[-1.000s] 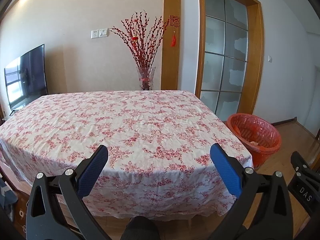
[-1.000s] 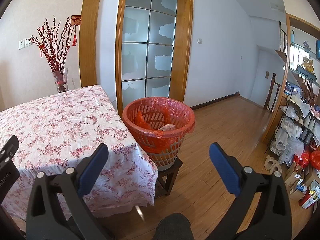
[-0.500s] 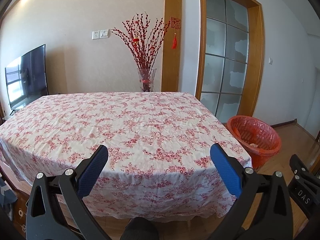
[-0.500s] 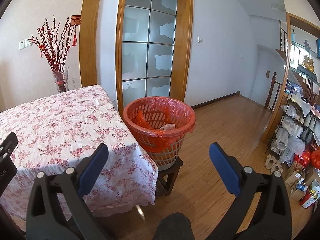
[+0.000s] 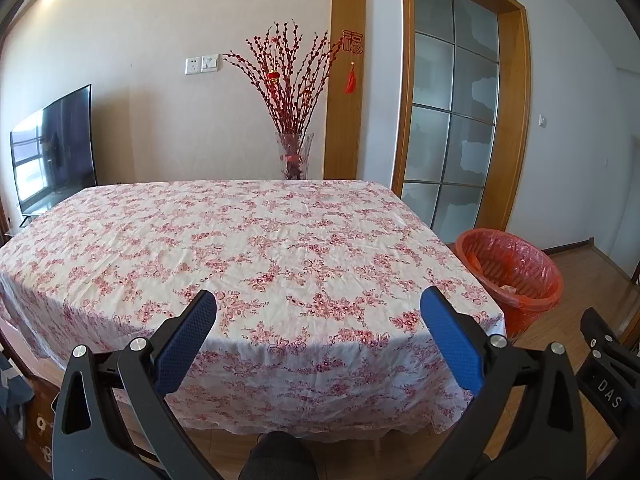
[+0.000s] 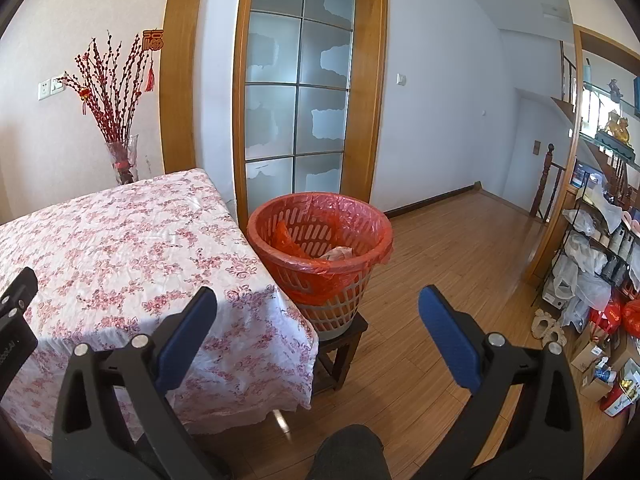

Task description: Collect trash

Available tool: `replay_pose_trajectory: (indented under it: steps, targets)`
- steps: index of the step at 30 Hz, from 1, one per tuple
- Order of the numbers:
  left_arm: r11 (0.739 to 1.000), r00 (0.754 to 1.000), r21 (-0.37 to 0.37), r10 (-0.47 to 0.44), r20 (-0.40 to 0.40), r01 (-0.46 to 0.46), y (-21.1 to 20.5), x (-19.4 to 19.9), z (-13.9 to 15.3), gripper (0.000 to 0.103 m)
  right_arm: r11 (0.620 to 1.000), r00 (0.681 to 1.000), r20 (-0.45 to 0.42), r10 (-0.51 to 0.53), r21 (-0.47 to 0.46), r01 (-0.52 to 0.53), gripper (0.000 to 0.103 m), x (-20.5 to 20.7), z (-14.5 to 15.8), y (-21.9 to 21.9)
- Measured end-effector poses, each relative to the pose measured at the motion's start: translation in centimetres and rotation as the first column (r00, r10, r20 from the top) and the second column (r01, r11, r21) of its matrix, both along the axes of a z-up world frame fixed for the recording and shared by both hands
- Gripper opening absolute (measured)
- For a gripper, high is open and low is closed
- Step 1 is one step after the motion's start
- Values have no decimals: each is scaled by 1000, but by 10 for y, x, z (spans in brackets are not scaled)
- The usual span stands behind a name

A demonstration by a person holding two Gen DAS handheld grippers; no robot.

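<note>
An orange-lined waste basket (image 6: 320,240) stands on a small dark stool (image 6: 340,344) by the table's right corner, with crumpled trash (image 6: 338,254) inside. It also shows in the left wrist view (image 5: 510,268). My left gripper (image 5: 318,332) is open and empty, held in front of the near edge of the floral tablecloth (image 5: 240,240). My right gripper (image 6: 318,332) is open and empty, facing the basket from a short way off. No loose trash shows on the cloth.
A glass vase of red branches (image 5: 294,156) stands behind the table's far edge. A TV (image 5: 52,148) is at the left. A frosted glass door (image 6: 296,120) is behind the basket. Shelves with bags and boxes (image 6: 592,280) line the right wall. Wooden floor (image 6: 460,272) lies beyond the basket.
Both views have risen and drawn back slightly; the table and basket sit a little lower in frame. Both grippers stay open and empty.
</note>
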State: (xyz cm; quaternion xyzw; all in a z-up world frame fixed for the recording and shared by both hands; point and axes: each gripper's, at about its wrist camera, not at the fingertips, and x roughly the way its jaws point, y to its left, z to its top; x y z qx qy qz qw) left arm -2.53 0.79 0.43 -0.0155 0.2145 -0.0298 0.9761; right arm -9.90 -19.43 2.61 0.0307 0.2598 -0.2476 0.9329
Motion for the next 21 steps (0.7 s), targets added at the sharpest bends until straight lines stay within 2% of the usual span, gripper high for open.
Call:
replay_pose_trajectory:
  steps: [21]
  targets:
    - [1000, 1000, 1, -5, -11, 5, 0, 2, -3, 100, 1000, 1000, 0, 0, 1, 0, 99, 0, 0, 0]
